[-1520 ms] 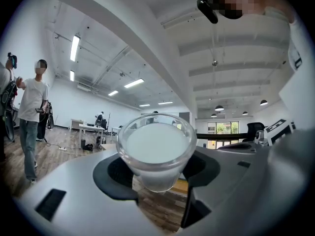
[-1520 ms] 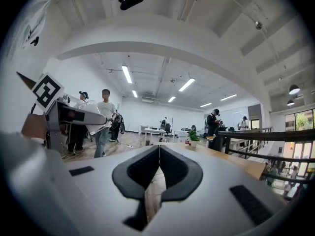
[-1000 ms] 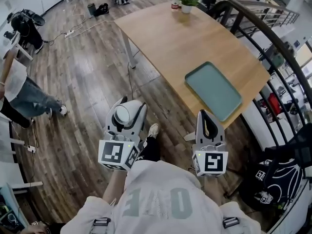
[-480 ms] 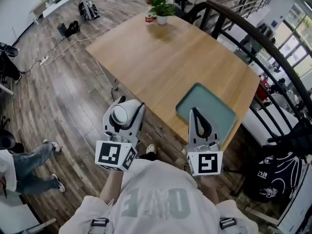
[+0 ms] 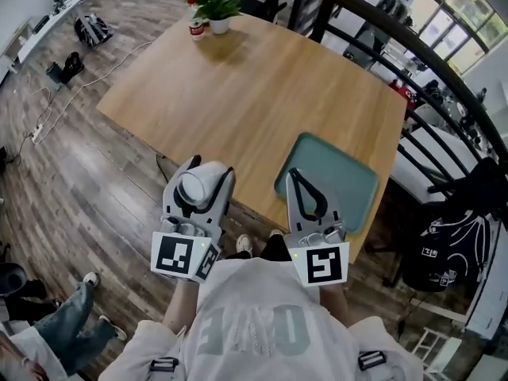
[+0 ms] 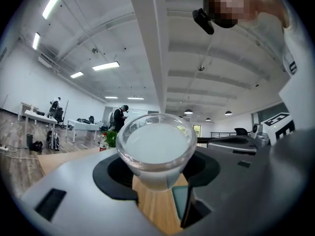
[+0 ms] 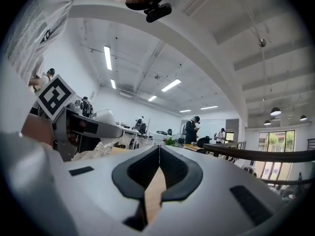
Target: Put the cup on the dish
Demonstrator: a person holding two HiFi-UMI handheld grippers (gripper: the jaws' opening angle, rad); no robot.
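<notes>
A clear cup (image 5: 195, 187) with a whitish inside sits upright between the jaws of my left gripper (image 5: 208, 168), which is shut on it; it hangs over the floor just short of the wooden table's near edge. In the left gripper view the cup (image 6: 156, 149) fills the middle. The dish, a teal tray (image 5: 341, 177), lies at the table's near right corner. My right gripper (image 5: 294, 173) is shut with nothing in it, its tips over the tray's left edge. In the right gripper view the pads (image 7: 158, 154) meet at their tips.
The wooden table (image 5: 246, 94) carries a potted plant (image 5: 214, 5) and a small can (image 5: 195, 28) at its far edge. A black railing (image 5: 413, 46) curves along the right. A dark bag (image 5: 444, 244) lies on the floor at the right, cables (image 5: 55, 109) at the left.
The table and tray have come closer in the head view. The right gripper now overlaps the tray's left edge. The left gripper still holds the cup the same way.
</notes>
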